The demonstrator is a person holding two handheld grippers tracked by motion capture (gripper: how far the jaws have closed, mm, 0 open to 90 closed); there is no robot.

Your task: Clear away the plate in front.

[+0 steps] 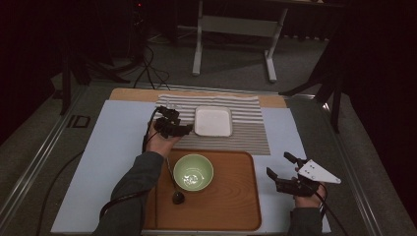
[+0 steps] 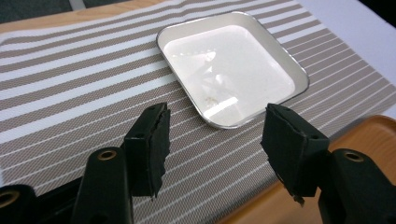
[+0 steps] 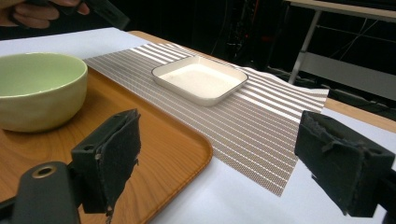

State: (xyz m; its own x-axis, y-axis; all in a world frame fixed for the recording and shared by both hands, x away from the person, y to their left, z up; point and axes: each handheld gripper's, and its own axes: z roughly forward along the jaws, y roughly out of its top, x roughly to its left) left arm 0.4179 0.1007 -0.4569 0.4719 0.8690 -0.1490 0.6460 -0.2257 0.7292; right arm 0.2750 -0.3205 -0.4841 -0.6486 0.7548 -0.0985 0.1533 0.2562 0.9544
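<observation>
A white square dish (image 1: 213, 121) (image 2: 231, 74) (image 3: 200, 79) rests on a striped placemat (image 1: 246, 135) (image 2: 70, 88) (image 3: 261, 121). My left gripper (image 1: 189, 129) (image 2: 215, 144) hovers open over the mat just left of the dish, nothing between its jaws. A light green bowl (image 1: 193, 172) (image 3: 39, 88) stands on a wooden tray (image 1: 231, 196) (image 3: 154, 149), with a dark spoon (image 1: 175, 189) lying to its left. My right gripper (image 1: 279, 166) (image 3: 219, 158) is open and empty beyond the tray's right edge, over the white table cover.
The white cover (image 1: 113, 162) lies on a wooden tabletop. Behind the table stand a grey desk frame (image 1: 236, 29), black stands and cables on the floor. The left hand (image 3: 32, 11) shows far off in the right gripper view.
</observation>
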